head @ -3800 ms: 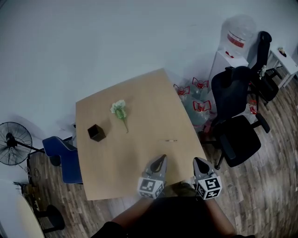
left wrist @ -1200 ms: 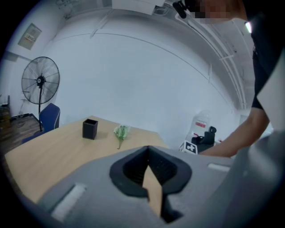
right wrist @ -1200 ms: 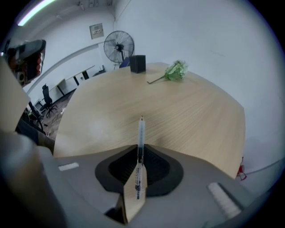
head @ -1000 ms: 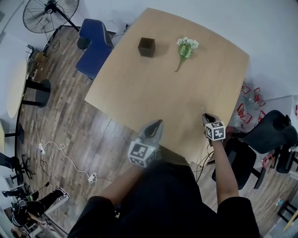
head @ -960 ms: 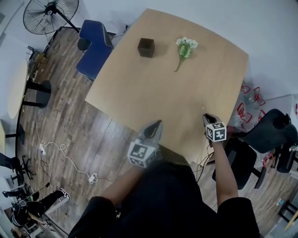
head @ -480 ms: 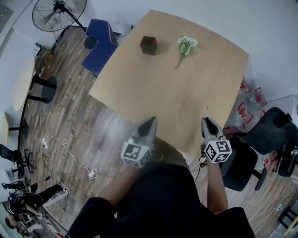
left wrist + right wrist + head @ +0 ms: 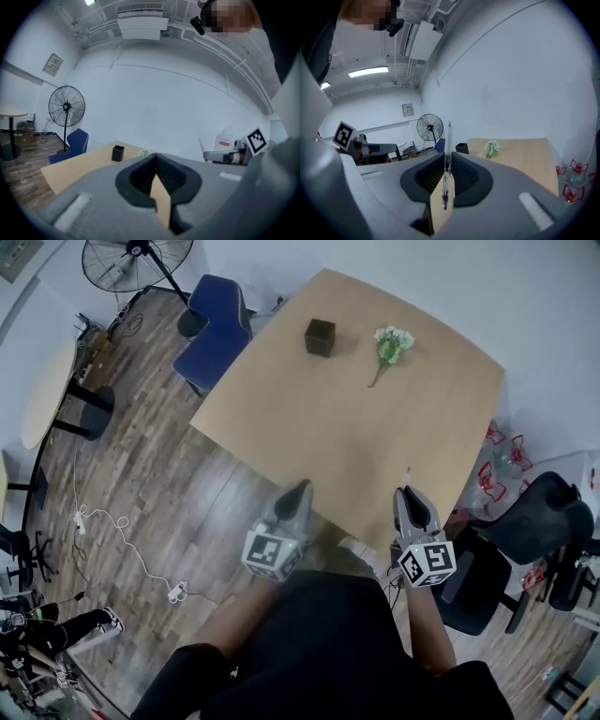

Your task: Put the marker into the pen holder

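Note:
The thin white marker (image 7: 448,150) stands upright between the jaws of my right gripper (image 7: 447,157), which is shut on it. In the head view that right gripper (image 7: 403,491) hovers over the table's near right edge, with the marker's tip (image 7: 407,472) poking past the jaws. The black pen holder (image 7: 320,337) stands far off at the table's back, left of the flower; it is small in the right gripper view (image 7: 461,148) and the left gripper view (image 7: 118,153). My left gripper (image 7: 302,487) hangs just off the near table edge, jaws (image 7: 156,157) shut and empty.
A white flower sprig (image 7: 389,343) lies on the wooden table (image 7: 309,437) right of the holder. A blue chair (image 7: 223,324) and a standing fan (image 7: 131,259) are beyond the left side. Water jugs (image 7: 497,442) and a black office chair (image 7: 525,512) crowd the right side.
The right gripper has come up off the table's right edge with the marker in it and drawn back toward me. The left gripper has risen a little too.

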`<action>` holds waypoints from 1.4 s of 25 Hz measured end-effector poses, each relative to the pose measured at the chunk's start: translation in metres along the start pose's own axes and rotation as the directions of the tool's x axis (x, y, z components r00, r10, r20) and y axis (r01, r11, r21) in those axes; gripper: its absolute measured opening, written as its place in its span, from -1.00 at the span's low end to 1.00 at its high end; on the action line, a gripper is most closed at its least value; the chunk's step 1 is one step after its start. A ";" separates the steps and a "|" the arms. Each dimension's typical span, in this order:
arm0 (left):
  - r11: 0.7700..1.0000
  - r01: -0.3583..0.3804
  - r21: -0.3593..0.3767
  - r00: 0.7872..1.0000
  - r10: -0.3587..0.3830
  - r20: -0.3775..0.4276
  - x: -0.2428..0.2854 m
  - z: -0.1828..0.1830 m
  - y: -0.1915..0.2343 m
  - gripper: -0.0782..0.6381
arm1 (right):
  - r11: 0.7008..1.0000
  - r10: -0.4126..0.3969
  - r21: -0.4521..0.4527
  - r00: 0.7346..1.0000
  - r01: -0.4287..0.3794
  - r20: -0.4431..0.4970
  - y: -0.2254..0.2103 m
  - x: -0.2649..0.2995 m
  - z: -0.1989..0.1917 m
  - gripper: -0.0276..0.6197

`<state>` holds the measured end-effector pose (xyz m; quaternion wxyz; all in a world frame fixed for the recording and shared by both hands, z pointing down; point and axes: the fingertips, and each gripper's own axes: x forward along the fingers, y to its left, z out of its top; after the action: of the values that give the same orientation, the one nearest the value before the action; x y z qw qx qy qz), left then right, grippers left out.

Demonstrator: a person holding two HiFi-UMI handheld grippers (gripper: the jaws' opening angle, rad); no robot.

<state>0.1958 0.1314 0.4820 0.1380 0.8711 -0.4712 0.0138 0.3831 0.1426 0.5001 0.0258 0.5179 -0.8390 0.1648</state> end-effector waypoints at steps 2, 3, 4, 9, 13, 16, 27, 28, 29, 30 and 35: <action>1.000 -0.008 -0.004 1.000 0.008 0.016 -0.015 0.005 0.023 -0.77 | 1.000 0.000 -0.007 1.000 0.000 -0.002 0.026 0.017 -0.001 -0.77; 1.000 -0.010 -0.002 1.000 0.010 0.021 -0.023 0.007 0.035 -0.77 | 1.000 0.000 -0.014 1.000 0.000 -0.009 0.040 0.028 -0.002 -0.77; 1.000 -0.010 0.005 1.000 0.010 0.021 -0.030 0.009 0.048 -0.77 | 1.000 0.002 -0.022 1.000 -0.002 -0.017 0.055 0.041 -0.004 -0.77; 1.000 0.005 0.012 1.000 -0.005 0.022 -0.069 0.027 0.123 -0.77 | 0.998 0.036 -0.043 0.999 -0.038 -0.029 0.139 0.107 0.003 -0.77; 1.000 -0.003 0.001 0.999 0.003 0.044 -0.099 0.043 0.190 -0.77 | 0.995 0.060 -0.078 0.998 -0.062 -0.029 0.204 0.158 0.007 -0.77; 1.000 -0.012 -0.015 0.998 0.013 0.066 -0.122 0.054 0.239 -0.77 | 0.993 0.071 -0.097 0.997 -0.072 -0.023 0.248 0.194 0.008 -0.77; 0.998 0.001 -0.057 0.993 0.005 0.118 -0.187 0.085 0.361 -0.77 | 0.982 0.071 -0.173 0.997 -0.075 -0.032 0.373 0.276 0.000 -0.77; 0.998 -0.001 -0.057 0.993 0.008 0.121 -0.191 0.086 0.367 -0.77 | 0.981 0.063 -0.183 0.997 -0.070 -0.042 0.378 0.279 -0.002 -0.77; 0.998 -0.006 -0.059 0.992 0.013 0.124 -0.194 0.088 0.372 -0.77 | 0.979 0.056 -0.192 0.997 -0.065 -0.053 0.382 0.283 -0.003 -0.77; 0.998 -0.012 -0.063 0.992 0.020 0.128 -0.196 0.089 0.376 -0.77 | 0.978 0.052 -0.199 0.997 -0.063 -0.061 0.384 0.286 -0.004 -0.77; 0.994 -0.053 -0.092 0.987 0.066 0.145 -0.196 0.091 0.398 -0.77 | 0.977 0.064 -0.199 0.996 -0.077 -0.069 0.389 0.298 -0.008 -0.77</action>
<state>-0.2511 0.0620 0.4545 0.1401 0.8482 -0.5063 -0.0674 -0.0968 0.0478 0.4743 0.0984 0.4771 -0.8681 0.0956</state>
